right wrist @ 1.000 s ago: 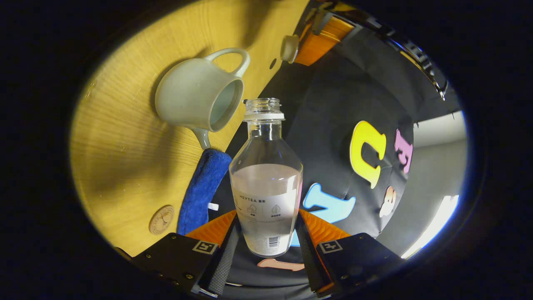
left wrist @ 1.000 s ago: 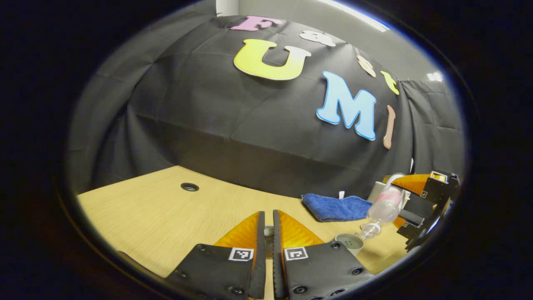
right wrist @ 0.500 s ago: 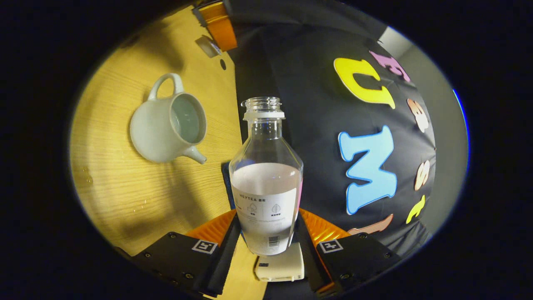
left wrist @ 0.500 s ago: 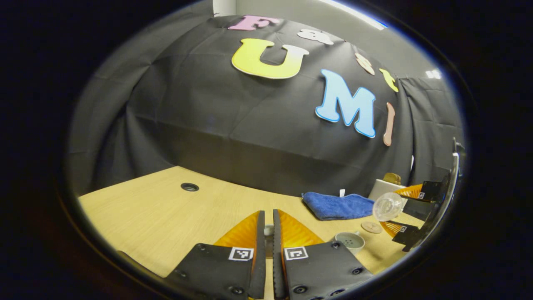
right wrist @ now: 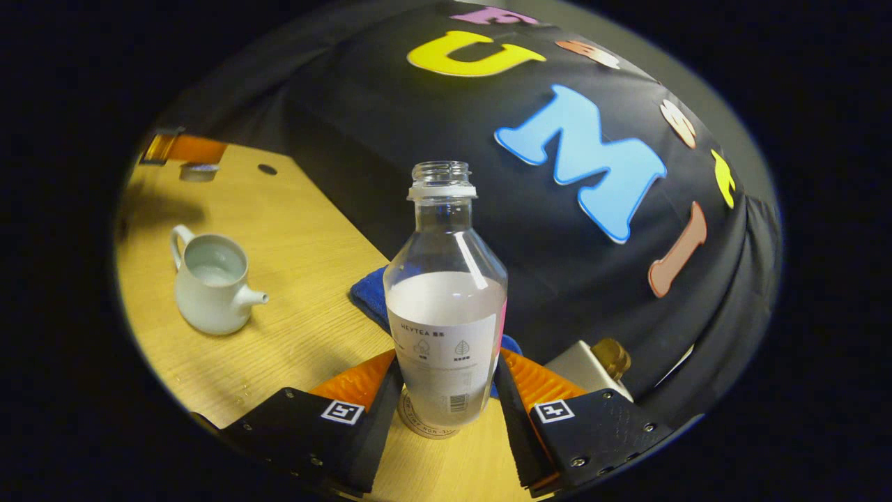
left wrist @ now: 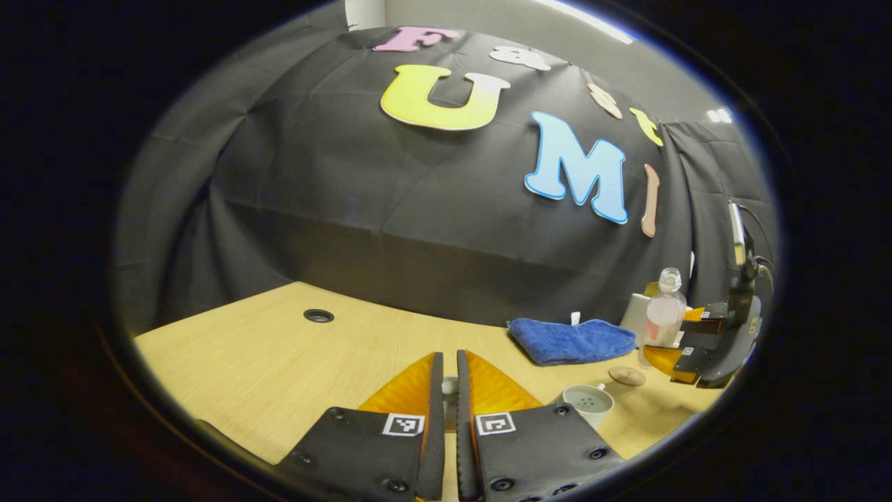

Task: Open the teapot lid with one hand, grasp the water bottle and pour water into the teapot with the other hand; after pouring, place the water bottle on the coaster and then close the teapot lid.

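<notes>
My right gripper point(right wrist: 447, 364) is shut on the clear water bottle point(right wrist: 446, 307), which stands upright, uncapped and about half full. The round coaster point(right wrist: 421, 424) shows just under the bottle's base; I cannot tell whether they touch. The pale teapot point(right wrist: 209, 282) sits open on the wooden table to the left, with water inside. In the left gripper view my left gripper point(left wrist: 446, 361) is shut on the small teapot lid point(left wrist: 450, 385), held above the table. That view also has the teapot point(left wrist: 587, 403), the coaster point(left wrist: 627, 375), the bottle point(left wrist: 662, 314) and the right gripper point(left wrist: 681, 340) at the right.
A folded blue cloth point(right wrist: 368, 296) lies behind the bottle against the booth wall. A white box with a golden cap point(right wrist: 592, 366) stands to its right. The table point(left wrist: 279, 355) has a round cable hole point(left wrist: 318, 315) far left. Water drops point(right wrist: 240, 399) dot the wood near the teapot.
The right gripper turned the bottle from its tilt over the teapot back to upright and carried it right, to above the coaster. The left gripper stayed still with the lid.
</notes>
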{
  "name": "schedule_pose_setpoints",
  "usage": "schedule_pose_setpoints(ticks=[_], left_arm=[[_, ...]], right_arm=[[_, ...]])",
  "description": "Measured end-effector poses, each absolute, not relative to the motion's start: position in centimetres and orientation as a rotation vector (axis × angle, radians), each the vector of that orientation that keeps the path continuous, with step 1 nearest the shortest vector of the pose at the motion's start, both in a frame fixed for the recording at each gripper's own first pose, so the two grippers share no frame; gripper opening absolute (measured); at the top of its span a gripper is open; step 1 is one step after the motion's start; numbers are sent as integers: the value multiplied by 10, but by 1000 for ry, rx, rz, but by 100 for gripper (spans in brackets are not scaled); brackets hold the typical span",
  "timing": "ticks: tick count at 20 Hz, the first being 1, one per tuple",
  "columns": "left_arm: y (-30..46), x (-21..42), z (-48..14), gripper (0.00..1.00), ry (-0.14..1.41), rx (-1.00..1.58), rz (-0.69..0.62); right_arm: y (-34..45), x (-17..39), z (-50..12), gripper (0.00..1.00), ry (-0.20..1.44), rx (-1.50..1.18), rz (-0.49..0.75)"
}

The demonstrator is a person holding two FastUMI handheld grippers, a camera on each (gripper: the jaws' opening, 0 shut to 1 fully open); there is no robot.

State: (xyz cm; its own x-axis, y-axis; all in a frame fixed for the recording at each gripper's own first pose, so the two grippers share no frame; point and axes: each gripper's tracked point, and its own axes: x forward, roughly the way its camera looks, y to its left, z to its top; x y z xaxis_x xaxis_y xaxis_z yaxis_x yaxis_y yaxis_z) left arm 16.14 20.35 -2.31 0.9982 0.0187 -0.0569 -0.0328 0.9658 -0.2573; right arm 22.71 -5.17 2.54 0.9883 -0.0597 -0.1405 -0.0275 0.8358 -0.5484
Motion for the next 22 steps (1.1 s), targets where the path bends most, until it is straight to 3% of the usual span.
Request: schedule_pose_setpoints(ticks=[2,3,7,10,11,12,13,22], left_arm=[[203,161,-22,13,54,-260,27],[203,162,-22,17,55,-257,26],[202,162,-24,13,58,-250,25],[201,163,-23,17,58,-248,25],[202,162,-22,13,58,-248,25],[202,161,-23,17,57,-248,24],[202,161,-23,13,57,-248,24],[200,163,-23,13,59,-244,21]], right_arm=[[-63,231,29,74,157,-439,-7],[-67,234,31,74,154,-385,-12],[-81,237,34,74,154,-175,-16],[-94,248,25,74,165,-36,-22],[-97,251,22,74,173,-5,-28],[-99,255,17,74,185,22,-32],[-101,257,13,74,196,44,-35],[-110,260,-6,75,227,36,-66]])
